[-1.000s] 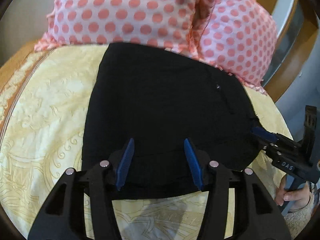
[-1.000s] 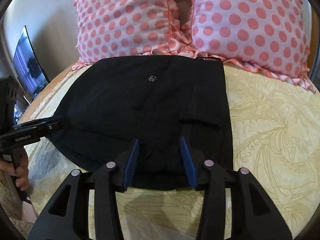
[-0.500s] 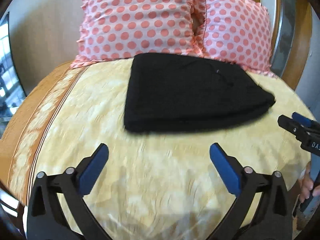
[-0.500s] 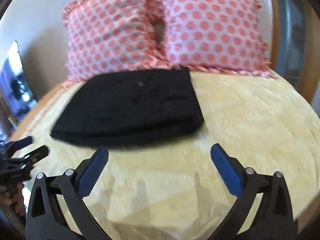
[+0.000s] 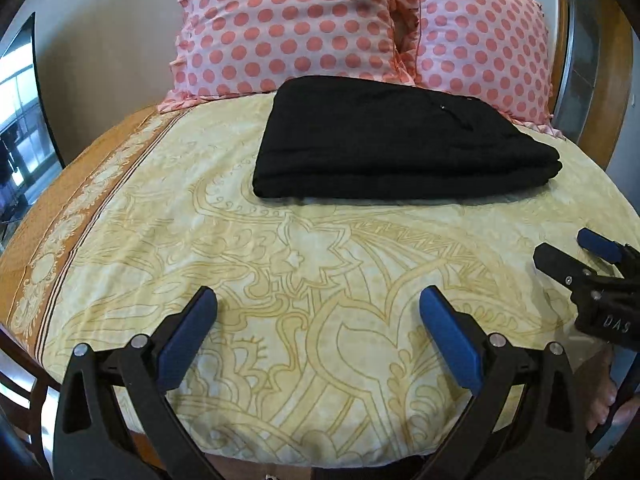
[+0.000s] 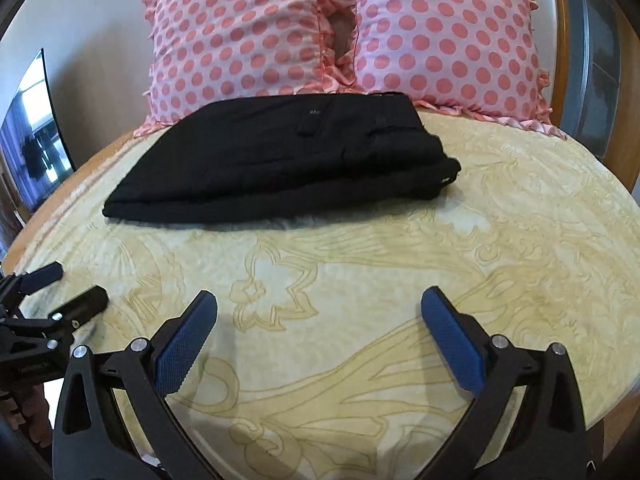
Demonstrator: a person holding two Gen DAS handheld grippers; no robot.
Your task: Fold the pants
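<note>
The black pants [image 5: 396, 144] lie folded in a flat stack on the yellow patterned bedspread [image 5: 312, 280], just in front of the pillows; they also show in the right wrist view [image 6: 288, 160]. My left gripper [image 5: 318, 300] is open and empty, well back from the pants over the bedspread. My right gripper [image 6: 319, 300] is open and empty, also back from the pants. Each gripper shows at the edge of the other's view: the right one [image 5: 576, 248] and the left one [image 6: 76, 286].
Two pink pillows with coral dots [image 5: 288, 28] [image 6: 444, 36] lean against the wooden headboard [image 5: 620, 80] behind the pants. The bedspread has an orange border on the left [image 5: 60, 216]. A dark screen [image 6: 32, 136] stands at the far left.
Both grippers have opened wide, let go of the near edge of the pants, and pulled back toward the foot of the bed. The pants now lie folded and free.
</note>
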